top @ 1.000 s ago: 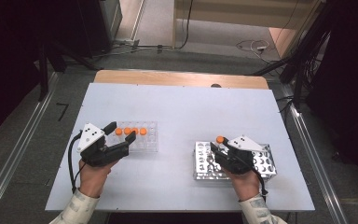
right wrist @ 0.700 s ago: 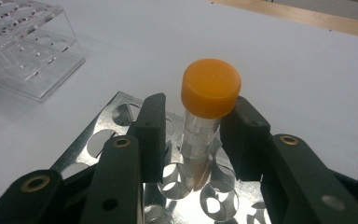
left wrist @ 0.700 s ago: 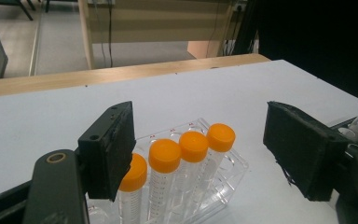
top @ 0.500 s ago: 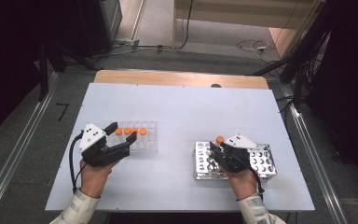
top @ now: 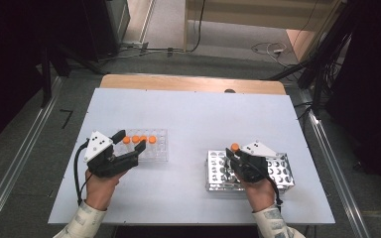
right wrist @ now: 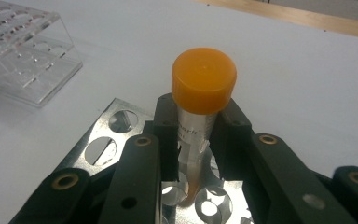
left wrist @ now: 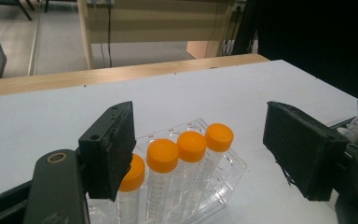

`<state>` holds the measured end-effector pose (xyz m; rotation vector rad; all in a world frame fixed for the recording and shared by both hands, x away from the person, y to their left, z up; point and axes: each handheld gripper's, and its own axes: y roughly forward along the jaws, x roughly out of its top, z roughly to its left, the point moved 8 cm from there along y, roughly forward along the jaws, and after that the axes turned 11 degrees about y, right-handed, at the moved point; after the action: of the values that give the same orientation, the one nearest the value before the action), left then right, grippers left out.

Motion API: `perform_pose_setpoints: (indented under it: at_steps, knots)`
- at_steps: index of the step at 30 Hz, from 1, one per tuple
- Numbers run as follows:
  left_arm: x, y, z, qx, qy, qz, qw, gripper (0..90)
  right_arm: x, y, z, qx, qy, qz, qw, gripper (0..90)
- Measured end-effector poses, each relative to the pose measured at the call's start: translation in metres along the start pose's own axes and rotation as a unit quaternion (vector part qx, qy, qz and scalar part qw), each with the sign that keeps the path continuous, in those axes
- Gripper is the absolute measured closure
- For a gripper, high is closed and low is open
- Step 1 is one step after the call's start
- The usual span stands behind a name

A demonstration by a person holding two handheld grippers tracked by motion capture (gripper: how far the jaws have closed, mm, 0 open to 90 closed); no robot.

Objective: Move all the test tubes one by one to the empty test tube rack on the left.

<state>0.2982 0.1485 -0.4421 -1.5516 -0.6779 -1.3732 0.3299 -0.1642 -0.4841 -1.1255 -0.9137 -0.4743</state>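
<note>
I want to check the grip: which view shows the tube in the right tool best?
The right gripper view: the orange-capped tube stands clamped over the metal rack. The high view shows its cap only.

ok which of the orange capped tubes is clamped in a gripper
The orange-capped tube over the metal rack, pinched by the right gripper. The other four stand free in the clear plastic rack.

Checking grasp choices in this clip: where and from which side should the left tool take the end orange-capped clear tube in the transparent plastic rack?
Grip the end orange-capped clear tube just below its cap, on the bare wall above the transparent plastic rack. Come from above, jaws straddling it across the row: it stands upright, its neighbour sits close on one side, and the left tool is open wide enough.
</note>
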Motion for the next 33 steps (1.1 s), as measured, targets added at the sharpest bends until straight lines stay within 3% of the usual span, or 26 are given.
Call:
perform_pose_setpoints:
  at_steps: [20,26,33]
  knots:
    - [0.003,-0.002,-0.004,-0.005,0.003,-0.006,1.0000,24.6,0.035,-0.043,0.012,0.023,-0.010,-0.062,0.9977,71.9]
    - [0.006,-0.003,-0.011,-0.016,0.002,-0.010,0.9998,24.4,0.036,-0.049,0.031,0.053,-0.018,-0.063,0.9964,72.0]
    - [0.012,-0.004,-0.033,-0.045,0.015,-0.018,0.9987,24.6,0.030,-0.046,0.073,0.104,-0.047,-0.049,0.9923,72.0]
